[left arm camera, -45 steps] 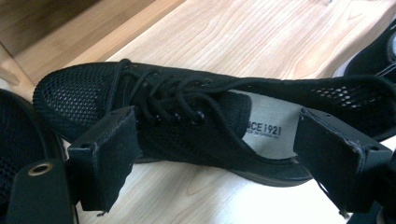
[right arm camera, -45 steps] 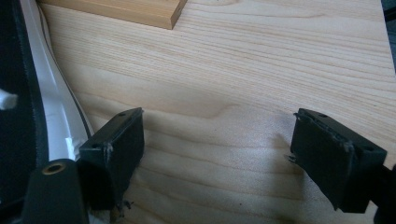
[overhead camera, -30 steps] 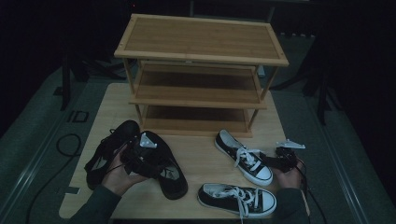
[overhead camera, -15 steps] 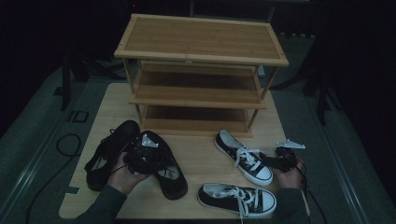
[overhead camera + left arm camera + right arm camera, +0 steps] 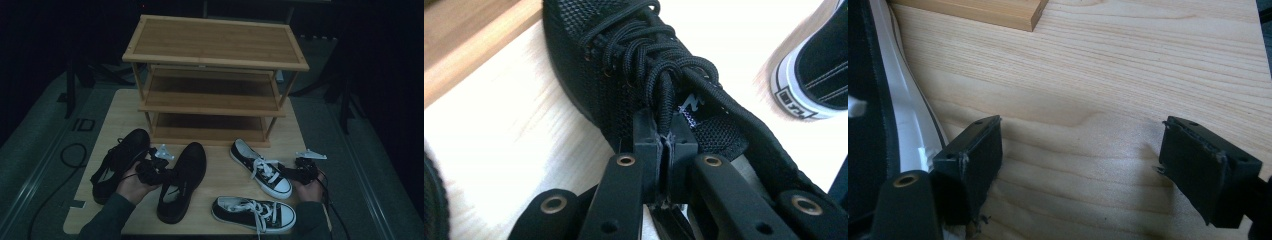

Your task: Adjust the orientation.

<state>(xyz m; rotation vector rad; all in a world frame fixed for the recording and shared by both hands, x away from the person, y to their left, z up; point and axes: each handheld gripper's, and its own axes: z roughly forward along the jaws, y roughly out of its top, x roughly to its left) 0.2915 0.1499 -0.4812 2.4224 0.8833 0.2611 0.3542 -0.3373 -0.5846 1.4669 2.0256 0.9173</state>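
A black lace-up shoe [image 5: 182, 180] lies on the table with its toe toward the rack. My left gripper [image 5: 162, 172] is at its left side. In the left gripper view its jaws [image 5: 665, 135] have just been closing and now pinch the upper edge of this shoe [image 5: 624, 65] just below the laces. Its mate [image 5: 120, 162] lies to the left. Two black sneakers with white soles, one [image 5: 260, 167] and another [image 5: 252, 212], lie to the right. My right gripper [image 5: 287, 171] rests beside the nearer-rack sneaker, open [image 5: 1083, 145] over bare wood, with the white sole [image 5: 903, 125] at its left.
A three-tier wooden shoe rack [image 5: 215, 75] stands at the back of the light wooden table [image 5: 100, 130]; its shelves hold nothing. A cable [image 5: 72, 155] loops on the floor at the left. Dark stands flank the table.
The left gripper's jaws have closed on the black shoe. That shoe has swung round, so its heel end now sits further left and its toe points at the rack. The right hand is unmoved.
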